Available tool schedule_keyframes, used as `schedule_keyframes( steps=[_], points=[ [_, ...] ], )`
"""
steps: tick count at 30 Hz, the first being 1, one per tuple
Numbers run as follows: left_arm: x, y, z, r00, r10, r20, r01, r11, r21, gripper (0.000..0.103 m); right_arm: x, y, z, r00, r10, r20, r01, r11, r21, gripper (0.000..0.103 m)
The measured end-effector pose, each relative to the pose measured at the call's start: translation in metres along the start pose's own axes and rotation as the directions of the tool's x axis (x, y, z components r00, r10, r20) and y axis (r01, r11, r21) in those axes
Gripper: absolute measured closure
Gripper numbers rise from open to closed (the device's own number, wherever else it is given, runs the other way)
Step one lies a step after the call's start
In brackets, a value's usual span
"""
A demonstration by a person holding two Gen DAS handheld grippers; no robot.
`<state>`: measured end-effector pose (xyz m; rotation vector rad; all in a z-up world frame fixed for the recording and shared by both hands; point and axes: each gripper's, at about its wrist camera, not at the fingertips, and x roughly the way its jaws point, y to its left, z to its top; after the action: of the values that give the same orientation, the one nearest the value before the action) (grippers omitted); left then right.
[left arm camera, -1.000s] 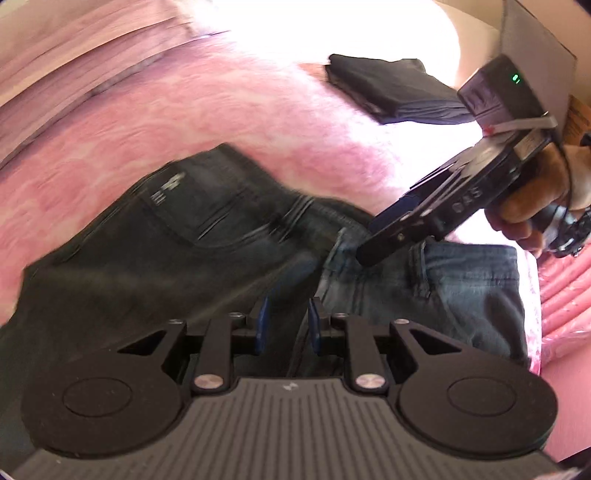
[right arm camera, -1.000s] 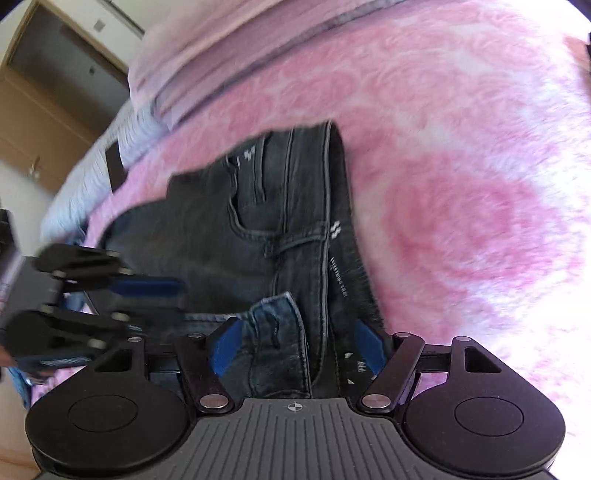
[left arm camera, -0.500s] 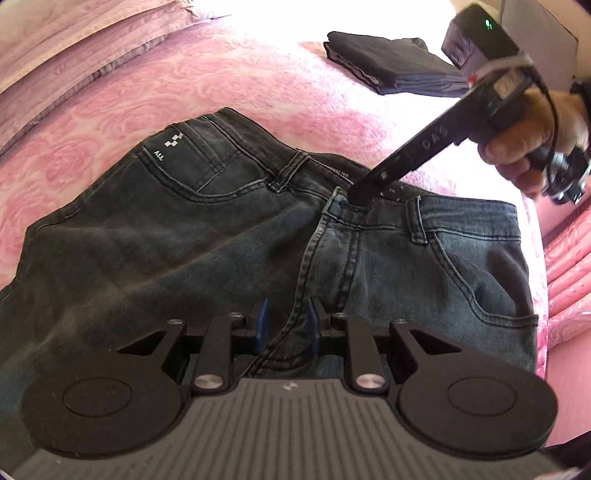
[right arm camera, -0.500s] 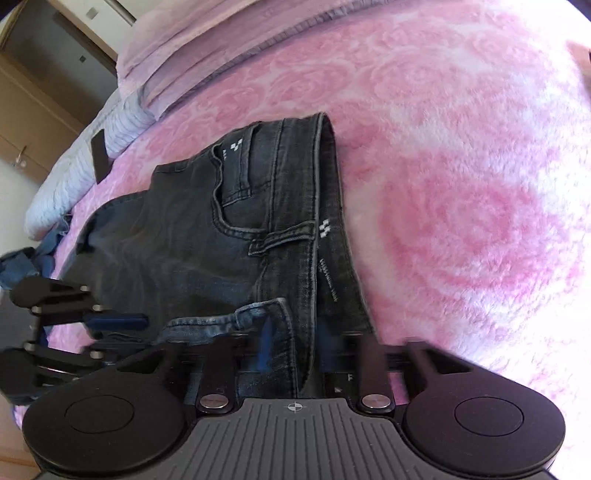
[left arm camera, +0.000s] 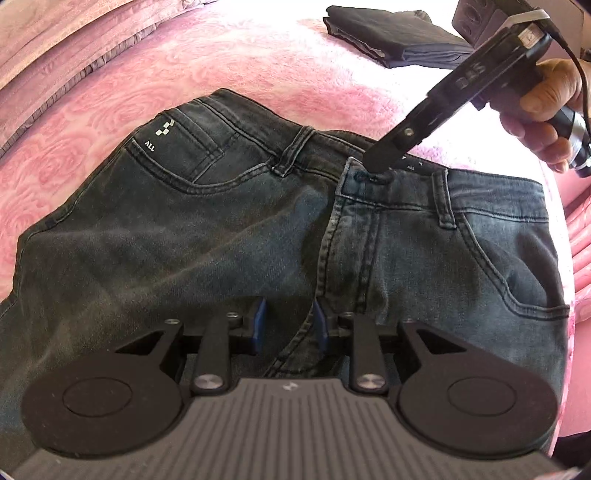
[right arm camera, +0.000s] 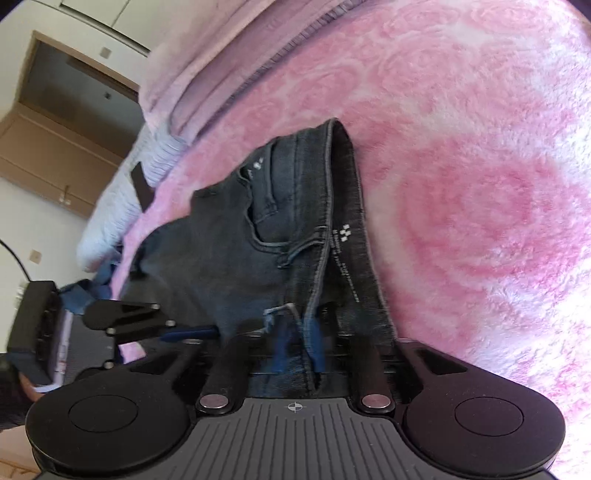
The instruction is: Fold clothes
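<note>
Grippers (left arm camera: 288,326) hover over jeans (left arm camera: 221,236) on pink blanket (left arm camera: 258,62).

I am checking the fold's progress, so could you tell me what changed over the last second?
The right gripper dropped onto the jeans' waistband, closed, and its jaws are opening again around it. The left gripper, opening slightly, sank toward the fly seam. The folded dark clothes stayed put.
</note>
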<state>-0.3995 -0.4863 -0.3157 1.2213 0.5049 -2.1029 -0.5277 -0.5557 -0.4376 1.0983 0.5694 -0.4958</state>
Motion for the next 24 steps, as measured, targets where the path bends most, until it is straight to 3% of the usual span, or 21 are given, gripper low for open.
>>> schedule_keyframes(
  steps=[3, 7, 8, 11, 14, 17, 20, 22, 24],
  points=[
    [-0.001, 0.001, -0.002, 1.000, -0.004, 0.005, 0.004, 1.000, -0.012, 0.079, 0.005, 0.001, -0.001, 1.000, 0.030, -0.007, -0.030, 1.000, -0.008, 0.055],
    [-0.002, 0.000, 0.000, 1.000, 0.001, 0.015, -0.001, 1.000, -0.009, 0.080, 0.020, 0.005, -0.002, 1.000, 0.005, -0.024, -0.006, 0.999, -0.049, 0.057],
    [-0.002, -0.001, 0.001, 1.000, 0.003, 0.018, -0.003, 1.000, -0.007, 0.081, 0.022, 0.007, -0.002, 0.999, -0.027, -0.028, 0.025, 0.998, -0.056, 0.083],
    [-0.004, -0.004, 0.006, 0.999, 0.013, 0.033, -0.013, 1.000, 0.002, 0.087, 0.014, 0.018, 0.003, 0.995, -0.097, -0.021, 0.094, 0.991, -0.090, 0.097],
    [0.004, -0.009, 0.017, 0.999, 0.033, 0.037, -0.034, 0.999, 0.005, 0.090, -0.005, 0.030, 0.009, 0.987, -0.151, 0.051, 0.157, 0.977, -0.147, 0.098],
    [0.017, -0.012, 0.022, 0.999, 0.043, 0.006, -0.043, 0.999, 0.011, 0.090, 0.010, 0.022, 0.002, 0.976, -0.216, 0.027, 0.217, 0.959, -0.184, 0.098],
    [0.005, -0.012, 0.018, 0.998, 0.052, 0.020, -0.053, 0.999, 0.004, 0.089, 0.012, 0.017, 0.001, 0.977, -0.213, 0.026, 0.214, 0.963, -0.166, 0.097],
    [-0.012, -0.010, 0.010, 0.998, 0.061, 0.033, -0.061, 0.998, -0.021, 0.086, 0.004, 0.024, -0.001, 0.970, -0.240, 0.044, 0.244, 0.954, -0.174, 0.090],
    [-0.036, -0.006, -0.009, 0.995, 0.094, 0.030, -0.092, 0.995, -0.039, 0.083, -0.004, 0.035, -0.006, 0.948, -0.311, 0.071, 0.319, 0.928, -0.193, 0.064]
  ],
)
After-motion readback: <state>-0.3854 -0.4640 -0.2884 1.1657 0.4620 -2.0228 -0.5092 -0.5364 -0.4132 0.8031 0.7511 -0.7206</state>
